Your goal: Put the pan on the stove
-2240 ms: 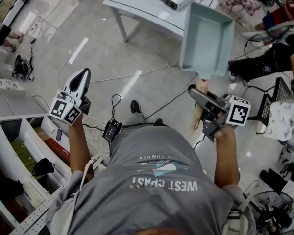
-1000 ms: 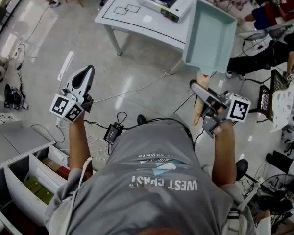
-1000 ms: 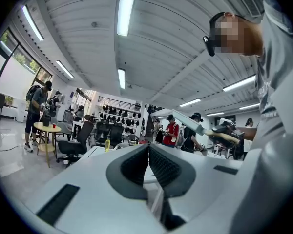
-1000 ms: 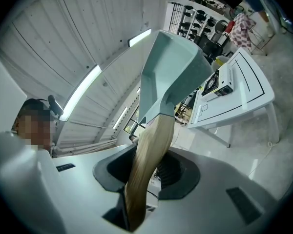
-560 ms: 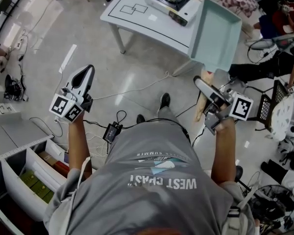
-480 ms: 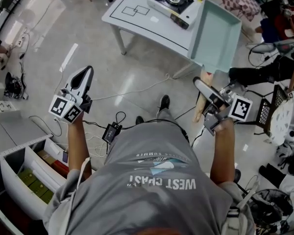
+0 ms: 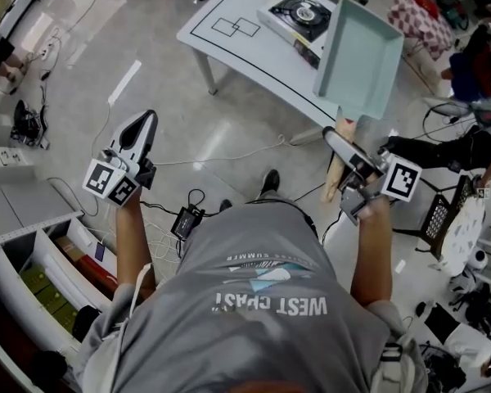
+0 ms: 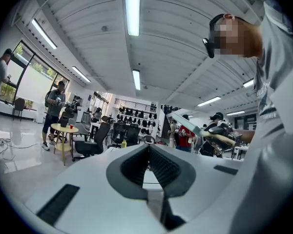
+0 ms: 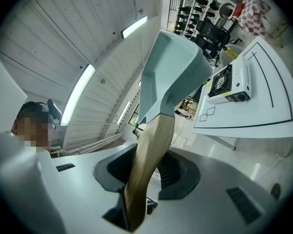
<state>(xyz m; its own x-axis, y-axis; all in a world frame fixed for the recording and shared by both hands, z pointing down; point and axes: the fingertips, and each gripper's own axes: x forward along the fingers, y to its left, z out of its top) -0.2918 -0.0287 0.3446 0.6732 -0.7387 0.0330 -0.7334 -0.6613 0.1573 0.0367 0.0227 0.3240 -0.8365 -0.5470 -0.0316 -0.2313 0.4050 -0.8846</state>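
Evidently we are mid-carry. Our right tool (image 7: 337, 144) is clamped on the wooden handle (image 7: 335, 180) of the pan (image 7: 358, 51). The right gripper view shows that handle pinched between the jaws, with the pale blue body reaching out ahead of them. We hold it there, we judge, because the handle is the only part narrow enough for the jaws. The price is that the whole body hangs out in front and could twist in the grip.

The pan is in the air, tipped so its hollow side faces our head camera. It is not on the stove (image 7: 301, 13), which sits on the white counter (image 7: 229, 51) ahead of us with its burner bare. Our left tool (image 7: 141, 121) has its jaws together on nothing. It is out to our left, well apart from the pan, and probably kept clear because one grip is enough.
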